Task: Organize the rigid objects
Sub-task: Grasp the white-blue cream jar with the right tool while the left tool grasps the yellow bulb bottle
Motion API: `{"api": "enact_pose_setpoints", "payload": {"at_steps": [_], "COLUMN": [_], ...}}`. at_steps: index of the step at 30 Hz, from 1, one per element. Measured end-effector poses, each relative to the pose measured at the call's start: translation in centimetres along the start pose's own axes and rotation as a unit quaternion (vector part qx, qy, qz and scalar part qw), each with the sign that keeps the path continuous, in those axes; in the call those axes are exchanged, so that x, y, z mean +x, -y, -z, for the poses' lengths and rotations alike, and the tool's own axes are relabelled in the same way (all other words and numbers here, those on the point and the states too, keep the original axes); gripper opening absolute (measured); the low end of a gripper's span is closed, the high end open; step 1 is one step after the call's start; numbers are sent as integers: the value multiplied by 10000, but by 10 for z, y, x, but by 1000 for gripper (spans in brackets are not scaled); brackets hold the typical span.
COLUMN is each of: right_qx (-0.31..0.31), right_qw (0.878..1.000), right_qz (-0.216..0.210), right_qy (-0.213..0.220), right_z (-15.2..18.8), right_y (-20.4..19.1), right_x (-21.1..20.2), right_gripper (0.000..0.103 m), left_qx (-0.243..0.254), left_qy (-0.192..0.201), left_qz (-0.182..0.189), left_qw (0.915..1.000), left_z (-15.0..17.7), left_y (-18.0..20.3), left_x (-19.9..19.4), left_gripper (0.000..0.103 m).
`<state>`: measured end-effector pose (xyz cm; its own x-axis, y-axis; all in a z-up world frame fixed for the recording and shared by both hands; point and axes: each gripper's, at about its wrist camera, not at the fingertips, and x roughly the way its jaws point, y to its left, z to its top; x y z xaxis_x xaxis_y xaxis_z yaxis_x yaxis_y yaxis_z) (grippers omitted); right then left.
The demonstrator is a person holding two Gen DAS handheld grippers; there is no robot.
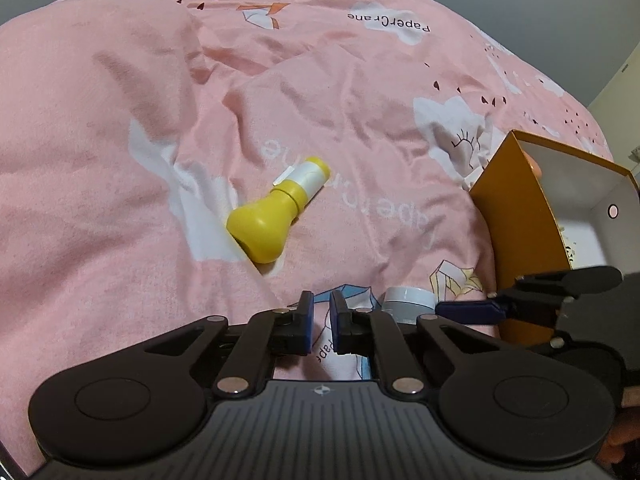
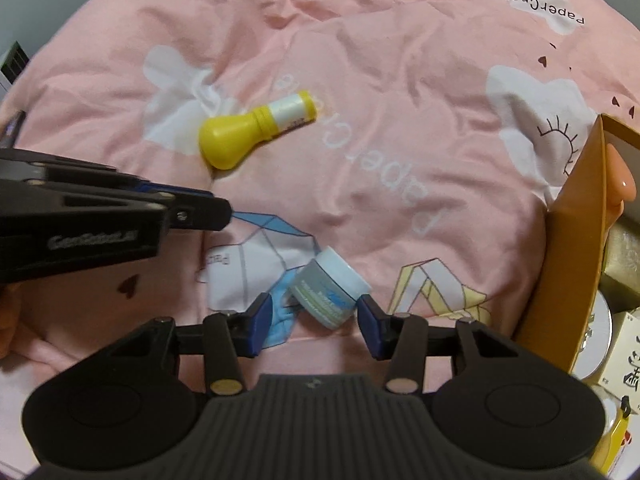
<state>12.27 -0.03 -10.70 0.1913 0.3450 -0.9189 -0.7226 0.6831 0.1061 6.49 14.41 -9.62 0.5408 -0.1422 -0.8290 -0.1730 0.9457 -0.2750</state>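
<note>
Left gripper (image 1: 321,322) closed, empty; right gripper (image 2: 316,322) straddling jar (image 2: 329,290), seemingly untouched.

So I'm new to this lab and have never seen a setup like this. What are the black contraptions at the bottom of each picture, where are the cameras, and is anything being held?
These are two handheld grippers, one in each of a person's hands, each with a camera looking along its blue-padded fingers. The left gripper is shut on nothing. The right gripper is open, its pads either side of a small pale-blue round jar without pressing it. Both work over a pink printed quilt. On it lies a yellow bulb-shaped plastic bottle, untouched. At the right stands an open orange cardboard box with items already inside.
</note>
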Motion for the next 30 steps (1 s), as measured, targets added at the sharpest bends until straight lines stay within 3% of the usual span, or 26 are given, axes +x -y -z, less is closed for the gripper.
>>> {"api": "enact_pose_setpoints", "payload": {"at_steps": [1, 3, 8, 14, 17, 21, 25, 30], "right_qx": [27, 162, 349, 466, 551, 285, 45, 11], "right_qw": [10000, 9999, 9993, 9985, 9982, 9995, 9984, 9965], "right_qz": [3, -3, -97, -79, -137, 95, 438, 793], "right_qy": [1, -5, -8, -280, -182, 72, 347, 254], "right_z": [-1, -5, -12, -10, -11, -20, -33, -43], "right_y": [1, 5, 11, 15, 19, 15, 14, 24], "right_x": [2, 4, 11, 27, 21, 6, -5, 15], "right_gripper": [48, 57, 58, 44, 43, 43, 43, 43], "left_qx": [19, 32, 217, 823, 1309, 1723, 1851, 1965], "left_qy": [17, 112, 463, 758, 853, 910, 872, 771], "left_qz": [5, 117, -57, -546, -850, -1214, -1410, -1489], "left_qw": [10000, 9999, 9987, 9922, 9840, 9733, 9686, 9661], "left_z": [0, -1, -9, -19, -24, -33, -42, -47], "left_y": [1, 1, 7, 25, 37, 46, 48, 48], "left_x": [0, -3, -10, -10, -5, 6, 23, 45], "left_gripper": [13, 13, 14, 23, 26, 34, 38, 38]}}
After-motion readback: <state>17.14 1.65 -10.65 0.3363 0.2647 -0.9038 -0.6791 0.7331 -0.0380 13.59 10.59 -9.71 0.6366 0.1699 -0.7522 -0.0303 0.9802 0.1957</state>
